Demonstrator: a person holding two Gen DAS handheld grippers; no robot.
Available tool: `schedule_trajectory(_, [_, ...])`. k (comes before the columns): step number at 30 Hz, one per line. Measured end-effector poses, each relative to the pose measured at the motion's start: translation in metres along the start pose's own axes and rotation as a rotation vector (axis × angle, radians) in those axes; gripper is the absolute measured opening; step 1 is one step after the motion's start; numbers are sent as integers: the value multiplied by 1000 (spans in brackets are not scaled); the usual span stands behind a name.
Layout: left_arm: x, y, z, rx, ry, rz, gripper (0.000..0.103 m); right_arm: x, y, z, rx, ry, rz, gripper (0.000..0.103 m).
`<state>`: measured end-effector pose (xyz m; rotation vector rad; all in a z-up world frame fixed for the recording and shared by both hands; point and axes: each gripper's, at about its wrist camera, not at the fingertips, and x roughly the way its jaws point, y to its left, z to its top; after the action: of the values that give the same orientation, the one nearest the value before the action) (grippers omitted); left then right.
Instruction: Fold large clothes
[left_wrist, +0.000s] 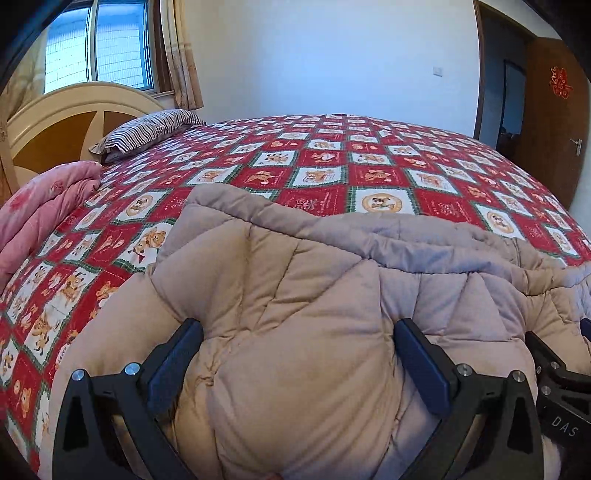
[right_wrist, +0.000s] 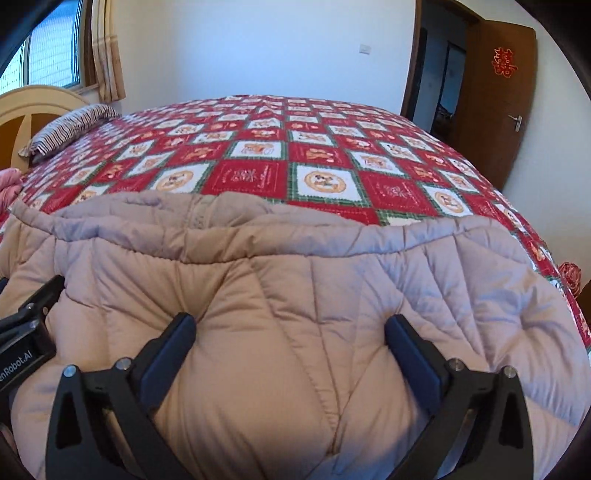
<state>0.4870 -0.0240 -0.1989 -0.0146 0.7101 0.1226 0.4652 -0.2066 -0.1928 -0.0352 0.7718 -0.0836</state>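
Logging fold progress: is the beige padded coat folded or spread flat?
Folded, at least once: the beige padded coat bulges between the fingers, its hem edge doubled across the bedspread.

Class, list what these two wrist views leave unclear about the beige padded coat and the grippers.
- Beige padded coat: near part cut off by the bottom edge in both views; sleeves not identifiable.
- Left gripper: fingers spread wide around a bulge of coat; padding hides whether they pinch it.
- Right gripper: same in the right wrist view.
- Pink bedding: cut by the left edge.
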Motion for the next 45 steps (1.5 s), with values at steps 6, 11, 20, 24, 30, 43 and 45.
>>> schedule_trajectory(6, [6, -4, -1, 18, 26, 21, 102, 8, 7, 1, -33, 33, -25, 103])
schedule_trajectory(11, [6, -5, -2, 19, 24, 28, 102, 11, 10, 1, -45, 47, -36, 103])
schedule_trajectory(20, [8, -7, -1, 25, 32, 38, 102, 17, 14, 2, -72, 73, -55, 103])
schedule_trajectory(24, [8, -6, -1, 24, 39, 33, 102, 18, 15, 2, -75, 77, -58, 103])
schedule_trajectory(30, [-23, 15, 12, 43, 130, -17, 102, 16, 17, 6, -94, 129, -61, 103])
schedule_trajectory(43, [-54, 43, -54, 55, -17, 38, 102, -35, 21, -43, -110, 74, -45, 103])
schedule_trajectory(45, [-53, 42, -53, 60, -12, 46, 102, -33, 23, -42, -119, 72, -55, 103])
